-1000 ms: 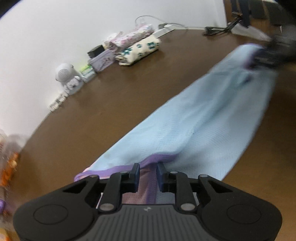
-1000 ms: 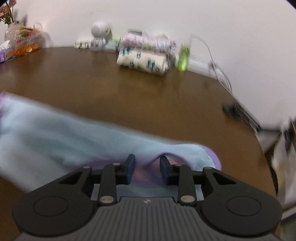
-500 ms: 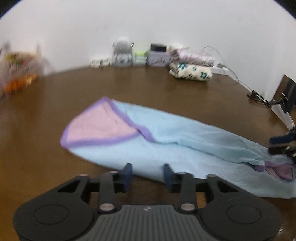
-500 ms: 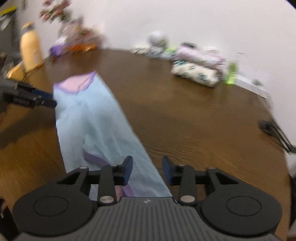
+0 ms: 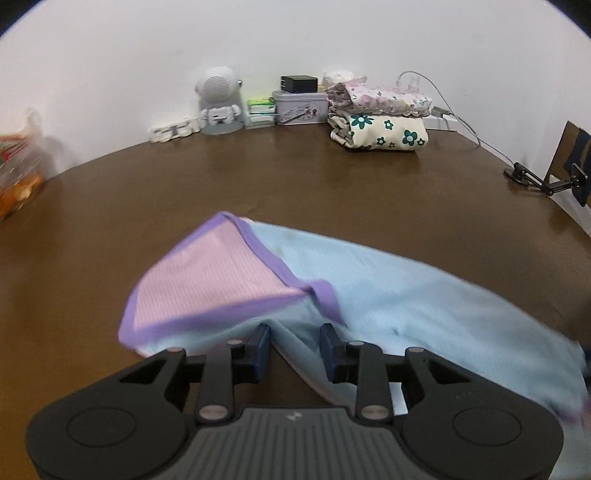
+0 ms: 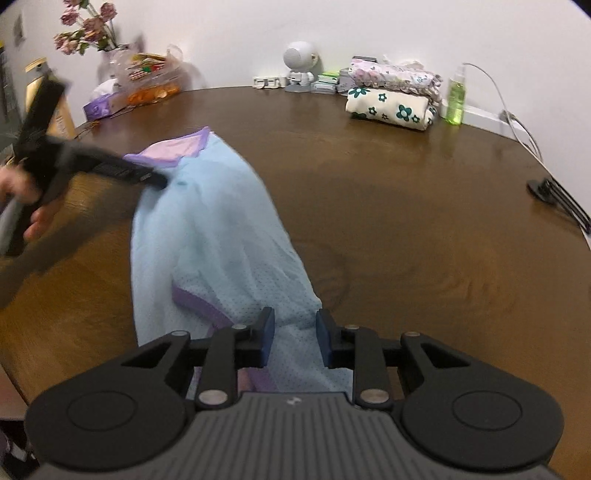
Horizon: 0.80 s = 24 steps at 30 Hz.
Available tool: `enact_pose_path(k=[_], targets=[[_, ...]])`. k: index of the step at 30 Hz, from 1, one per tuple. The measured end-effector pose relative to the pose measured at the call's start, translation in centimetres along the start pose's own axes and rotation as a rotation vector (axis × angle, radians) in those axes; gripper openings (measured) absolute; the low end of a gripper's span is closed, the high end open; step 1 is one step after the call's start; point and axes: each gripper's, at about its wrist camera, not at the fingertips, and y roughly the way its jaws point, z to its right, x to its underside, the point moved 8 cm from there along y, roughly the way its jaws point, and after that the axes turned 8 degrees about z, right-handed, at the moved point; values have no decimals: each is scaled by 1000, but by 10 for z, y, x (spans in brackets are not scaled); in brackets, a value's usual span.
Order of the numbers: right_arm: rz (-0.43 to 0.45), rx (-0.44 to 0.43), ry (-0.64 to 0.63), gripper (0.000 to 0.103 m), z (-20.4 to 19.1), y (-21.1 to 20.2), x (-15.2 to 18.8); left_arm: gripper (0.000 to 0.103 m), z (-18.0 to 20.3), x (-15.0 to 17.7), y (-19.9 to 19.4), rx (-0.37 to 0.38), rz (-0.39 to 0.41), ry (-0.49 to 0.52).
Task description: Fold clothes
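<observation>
A light blue garment (image 5: 388, 291) with purple trim and a pink lining lies stretched in a long strip on the brown table (image 5: 332, 184). Its pink end (image 5: 207, 280) is folded back, just beyond my left gripper (image 5: 295, 345), which is open with cloth between its fingers. In the right wrist view the garment (image 6: 218, 254) runs away from my right gripper (image 6: 294, 334), which is open over its near end. The left gripper shows there too (image 6: 157, 180), at the far pink end.
Two folded floral garments (image 5: 380, 114) are stacked at the back by the wall, beside a tin (image 5: 301, 107) and a white robot figure (image 5: 219, 101). A green bottle (image 6: 456, 98), a snack bag (image 6: 155, 79), flowers (image 6: 86, 29) and a black stand (image 5: 543, 177) line the edges.
Both grippers have let go of the garment and opened. The garment now lies on the table. My left gripper has since moved forward onto the folded-back pink end.
</observation>
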Motion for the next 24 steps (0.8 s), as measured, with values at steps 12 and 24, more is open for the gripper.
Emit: enact_pose_path(k=[12, 24], targets=[[111, -56, -95, 32, -7, 4, -60, 30, 18, -6, -15, 68, 34, 24], [16, -67, -109, 41, 1, 185, -159, 29, -10, -25, 28, 27, 5, -277]])
